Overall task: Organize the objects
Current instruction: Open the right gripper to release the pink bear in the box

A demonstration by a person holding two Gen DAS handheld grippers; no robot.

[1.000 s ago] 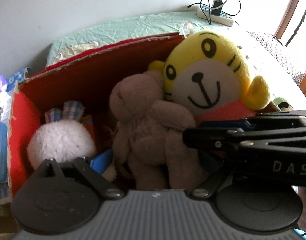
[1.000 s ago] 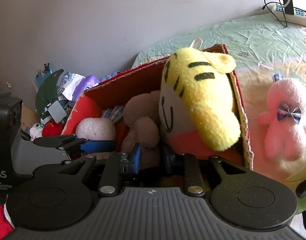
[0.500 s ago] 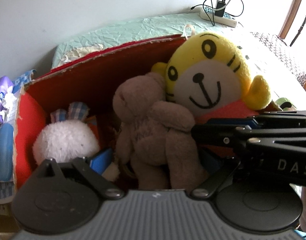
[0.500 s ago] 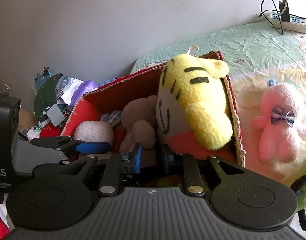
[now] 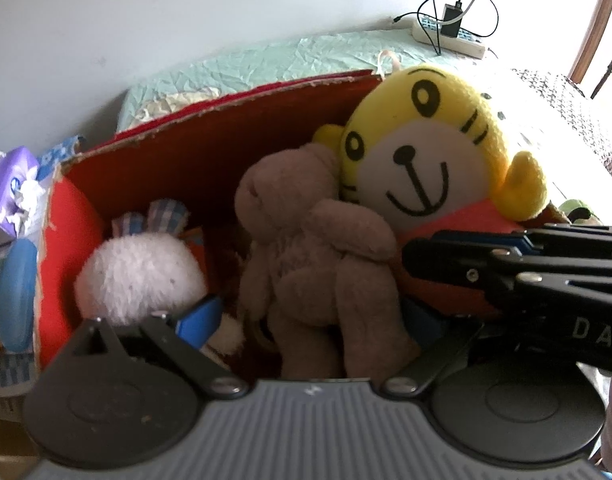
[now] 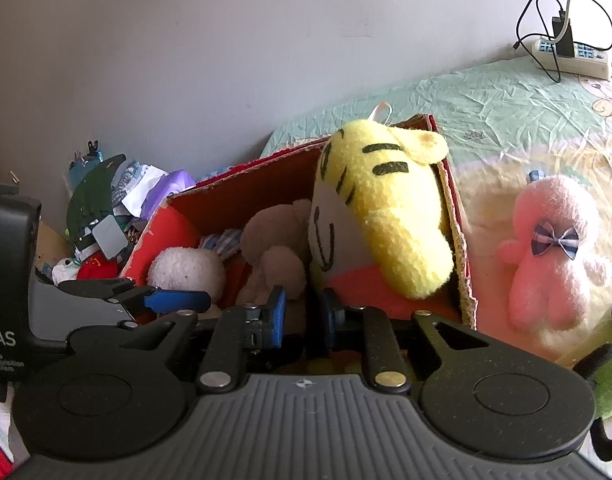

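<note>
Shows the left gripper (image 5: 310, 320), lower centre, opening wider than a second ago around the brown bear (image 5: 306, 248), pads off it. Shows the right gripper (image 6: 301, 316) drawn together from slightly apart, nothing visibly pinched. Suggests the bear is released inside the red box (image 5: 225, 148), centre frame; leaves the pink plush (image 6: 554, 252) outside at right.

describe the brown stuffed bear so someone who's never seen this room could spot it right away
Find the red cardboard box on the green bedsheet. Three soft toys sit in it, and the brown bear is the middle one, between the white fluffy toy and the big yellow tiger. It is the only plain brown one.
</note>
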